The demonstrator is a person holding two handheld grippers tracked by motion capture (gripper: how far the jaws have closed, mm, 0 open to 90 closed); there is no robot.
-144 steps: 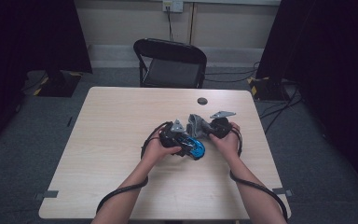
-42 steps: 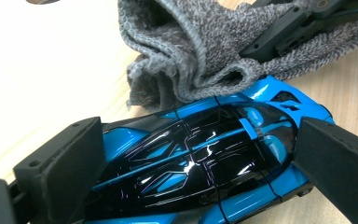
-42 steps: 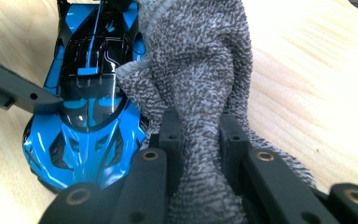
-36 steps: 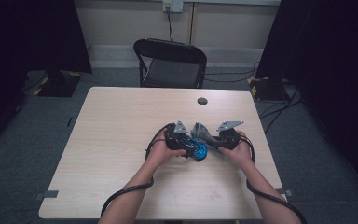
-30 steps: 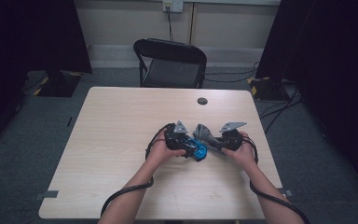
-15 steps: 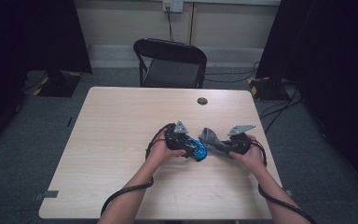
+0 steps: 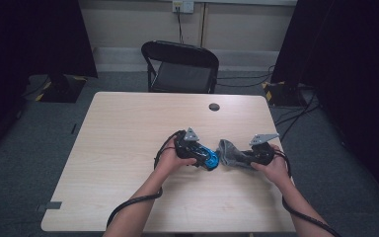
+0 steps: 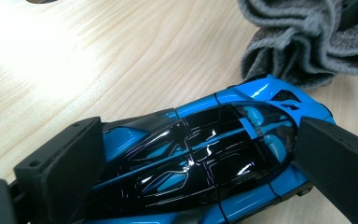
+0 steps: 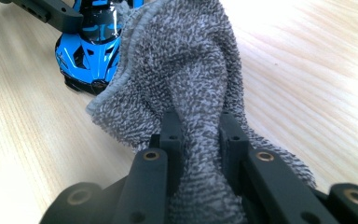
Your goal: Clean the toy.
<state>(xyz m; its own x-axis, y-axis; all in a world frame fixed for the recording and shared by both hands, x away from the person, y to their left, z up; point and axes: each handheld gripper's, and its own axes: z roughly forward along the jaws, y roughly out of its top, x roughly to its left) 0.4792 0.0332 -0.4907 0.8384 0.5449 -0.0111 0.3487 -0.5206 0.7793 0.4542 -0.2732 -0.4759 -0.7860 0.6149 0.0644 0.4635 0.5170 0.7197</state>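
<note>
Since a second ago: right gripper (image 7: 240, 157) drawn outward toward the table's right edge, dragging the grey cloth (image 7: 229, 153) off the blue toy car (image 7: 208, 158); left gripper (image 7: 202, 157) unmoved, car in the same spot. Largest first: pale wood-grain table (image 7: 128, 133), flat laminate with rounded corners, a small dark round disc (image 7: 214, 106) near its far edge. No boxes, trays or bowls on the top. Behind it, a black folding chair (image 7: 180, 66) with padded seat and curved back. On the tabletop right of centre, between the two hands, the cloth: soft looped terry, bunched into thick folds, pinched at one end between the narrowed black jaws in the right gripper view (image 9: 200, 135), free end spread toward the car and just touching its nose (image 9: 91, 51). Then the car: glossy hard shell, bright blue body with black glazed canopy and thin blue ribs, low wedge shape, wheels on the table, clamped lengthwise between the left gripper's broad matte foam-faced pads (image 8: 79, 163), one at each end. Grey three-cornered plates on top of both grippers; black cables trailing back along the forearms.
</note>
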